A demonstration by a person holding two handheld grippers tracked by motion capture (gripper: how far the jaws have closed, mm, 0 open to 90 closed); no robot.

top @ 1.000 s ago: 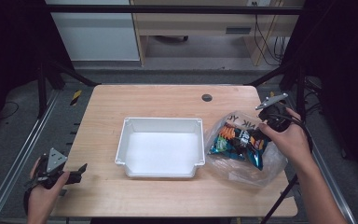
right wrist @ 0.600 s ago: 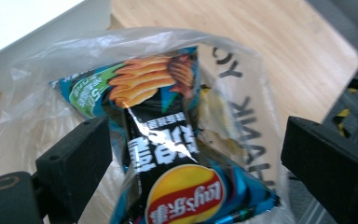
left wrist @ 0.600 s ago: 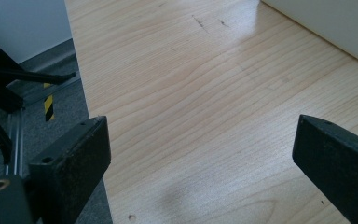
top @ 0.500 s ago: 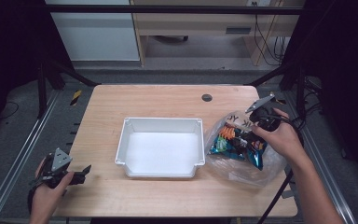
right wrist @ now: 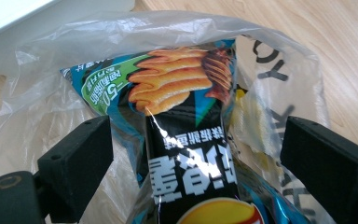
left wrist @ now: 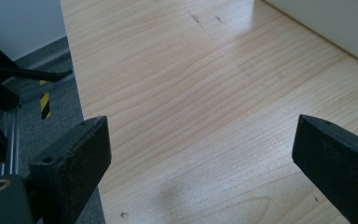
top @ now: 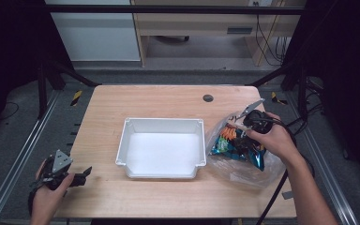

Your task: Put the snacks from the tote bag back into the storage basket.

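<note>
A clear plastic bag (top: pixel 243 164) lies on the right of the wooden table (top: pixel 168 101) with a blue and black crisp packet (top: pixel 236 147) (right wrist: pixel 186 140) inside it. My right gripper (top: pixel 238 123) (right wrist: pixel 191 158) hovers over the bag's far end, jaws open wide on either side of the packet, not closed on it. A white tray (top: pixel 161 147) sits empty at the table's middle. My left gripper (top: pixel 82 176) (left wrist: pixel 200 158) is open above the table's near left edge, with bare wood between its jaws.
A dark round grommet (top: pixel 208 98) sits in the table's far right part. The tray's corner (left wrist: pixel 326 23) lies ahead of the left gripper. Metal rails (top: pixel 14 164) and grey floor flank the table.
My right gripper has moved left and down onto the bag, over the crisp packet. My left gripper has shifted slightly right, onto the table's edge.
</note>
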